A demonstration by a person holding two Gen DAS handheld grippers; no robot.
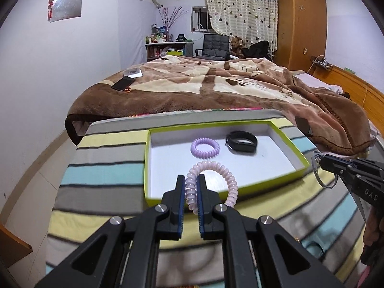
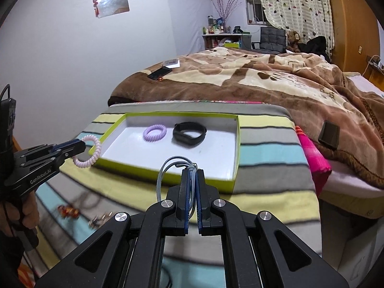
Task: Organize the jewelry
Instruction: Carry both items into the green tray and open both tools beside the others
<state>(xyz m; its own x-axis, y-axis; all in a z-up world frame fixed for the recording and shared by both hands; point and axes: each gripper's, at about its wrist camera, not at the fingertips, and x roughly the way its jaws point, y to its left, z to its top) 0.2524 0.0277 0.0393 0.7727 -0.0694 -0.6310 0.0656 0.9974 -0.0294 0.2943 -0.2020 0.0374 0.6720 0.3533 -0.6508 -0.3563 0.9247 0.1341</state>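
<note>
Above the tray's (image 1: pixel 297 165) near edge, the left gripper (image 1: pixel 191 182) clamped a pink coil band (image 1: pixel 230 180). The right gripper (image 2: pixel 192 180) pinched grey cord loops (image 2: pixel 165 168) there too.

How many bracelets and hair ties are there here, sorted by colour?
Pink coil, in the left tongs: 1
Purple coil, in the tray: 1
Black band, in the tray: 1
Grey cord bracelet, in the right tongs: 1
Total: 4

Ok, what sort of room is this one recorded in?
A home bedroom, most likely. A bed with a brown blanket fills the middle, a wooden wardrobe stands by a curtained window, and a teddy bear sits beyond the bed. The work goes on at a striped cloth by the bed.
</note>
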